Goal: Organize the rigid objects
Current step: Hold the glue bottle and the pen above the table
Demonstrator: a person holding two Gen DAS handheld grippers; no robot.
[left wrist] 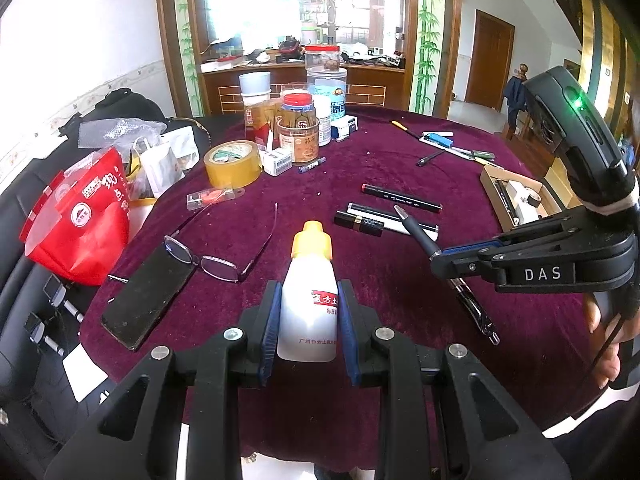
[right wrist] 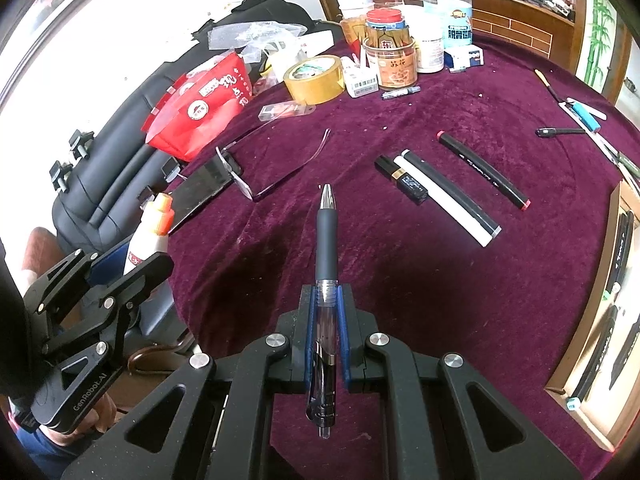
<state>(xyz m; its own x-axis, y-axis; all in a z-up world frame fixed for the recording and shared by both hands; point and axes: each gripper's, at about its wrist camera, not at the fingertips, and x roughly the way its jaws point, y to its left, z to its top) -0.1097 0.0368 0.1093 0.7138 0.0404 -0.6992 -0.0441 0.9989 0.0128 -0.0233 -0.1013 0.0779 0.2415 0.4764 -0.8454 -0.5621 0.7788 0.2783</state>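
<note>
My left gripper is shut on a white bottle with a yellow cap, held above the purple tablecloth; it also shows in the right wrist view. My right gripper is shut on a black gel pen, tip pointing forward; the pen also shows in the left wrist view. On the cloth lie a black marker with red ends, a black-and-white marker and a short black lipstick tube.
A cardboard box with pens stands at the right. Glasses and a black phone lie left. A tape roll, jars and a red bag crowd the far left. More pens lie far right.
</note>
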